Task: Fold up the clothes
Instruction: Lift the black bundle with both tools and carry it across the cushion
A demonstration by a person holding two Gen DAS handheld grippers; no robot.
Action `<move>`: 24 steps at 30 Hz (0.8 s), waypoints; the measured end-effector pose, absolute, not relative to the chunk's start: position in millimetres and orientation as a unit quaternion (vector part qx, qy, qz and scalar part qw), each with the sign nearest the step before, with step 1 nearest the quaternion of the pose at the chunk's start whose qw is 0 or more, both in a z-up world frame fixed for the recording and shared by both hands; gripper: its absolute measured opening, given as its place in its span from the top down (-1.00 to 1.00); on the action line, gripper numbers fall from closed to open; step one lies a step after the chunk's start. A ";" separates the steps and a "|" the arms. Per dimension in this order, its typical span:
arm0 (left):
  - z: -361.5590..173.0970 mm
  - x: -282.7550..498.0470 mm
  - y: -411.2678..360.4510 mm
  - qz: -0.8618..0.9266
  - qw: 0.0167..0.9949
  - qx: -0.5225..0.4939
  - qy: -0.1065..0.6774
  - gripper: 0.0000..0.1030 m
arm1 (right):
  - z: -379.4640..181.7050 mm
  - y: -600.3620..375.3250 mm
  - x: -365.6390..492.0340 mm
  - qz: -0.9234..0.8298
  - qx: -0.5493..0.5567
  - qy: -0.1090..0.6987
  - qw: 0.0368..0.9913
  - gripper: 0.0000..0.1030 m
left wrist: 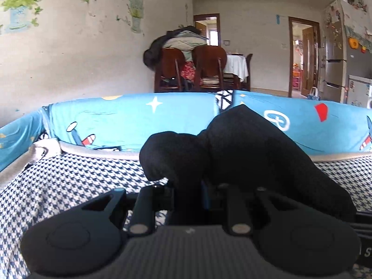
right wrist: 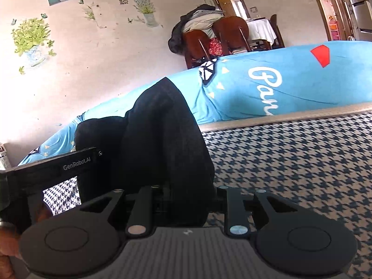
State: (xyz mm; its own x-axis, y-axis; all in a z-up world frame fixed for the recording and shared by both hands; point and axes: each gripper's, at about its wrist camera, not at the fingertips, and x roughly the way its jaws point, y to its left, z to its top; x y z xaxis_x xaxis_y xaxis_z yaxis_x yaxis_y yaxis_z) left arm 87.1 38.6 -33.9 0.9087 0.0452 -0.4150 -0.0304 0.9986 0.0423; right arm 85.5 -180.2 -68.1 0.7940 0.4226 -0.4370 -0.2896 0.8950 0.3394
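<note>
A black garment [left wrist: 244, 153] is lifted off the houndstooth-covered sofa seat [left wrist: 69, 181] and bulges up in front of both cameras. My left gripper [left wrist: 186, 193] is shut on a bunched edge of it, and the cloth hides the fingertips. In the right wrist view the same black garment [right wrist: 162, 139] rises in a tall fold, with my right gripper [right wrist: 183, 197] shut on its lower edge. The body of the left gripper [right wrist: 53, 165] shows at the left of that view, close beside the right one.
A blue printed cover [left wrist: 139, 116] drapes the sofa back behind the seat. Beyond it stand two wooden chairs [left wrist: 193, 69] piled with clothes, a table with a white cloth [left wrist: 234, 65] and a fridge [left wrist: 334, 53]. A hand [right wrist: 7, 244] shows at the lower left.
</note>
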 end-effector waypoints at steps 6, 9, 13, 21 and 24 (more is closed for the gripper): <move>-29.8 87.6 58.3 0.041 0.977 0.011 0.209 0.63 | -64.6 -161.1 91.2 0.207 0.127 0.258 0.935 0.53; -29.2 87.4 67.8 0.054 0.977 0.010 0.208 0.62 | -64.6 -150.9 94.5 0.215 0.125 0.259 0.933 0.53; -29.7 88.1 81.1 0.070 0.975 0.013 0.208 0.63 | -68.6 -136.6 98.8 0.228 0.123 0.264 0.929 0.53; -35.7 95.3 107.0 0.099 0.971 0.018 0.217 0.62 | -76.2 -107.5 109.1 0.255 0.117 0.276 0.919 0.53; -38.6 100.6 114.8 0.110 0.969 0.017 0.222 0.63 | -79.3 -98.6 114.4 0.262 0.116 0.280 0.916 0.53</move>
State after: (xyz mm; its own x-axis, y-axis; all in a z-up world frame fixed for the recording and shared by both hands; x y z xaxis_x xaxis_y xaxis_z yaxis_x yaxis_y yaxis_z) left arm 100.6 114.8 -38.6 0.8773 0.2199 -0.4267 -0.2049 0.9754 0.0812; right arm 114.4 -98.6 -79.3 0.7063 0.5445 -0.4524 -0.4148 0.8362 0.3588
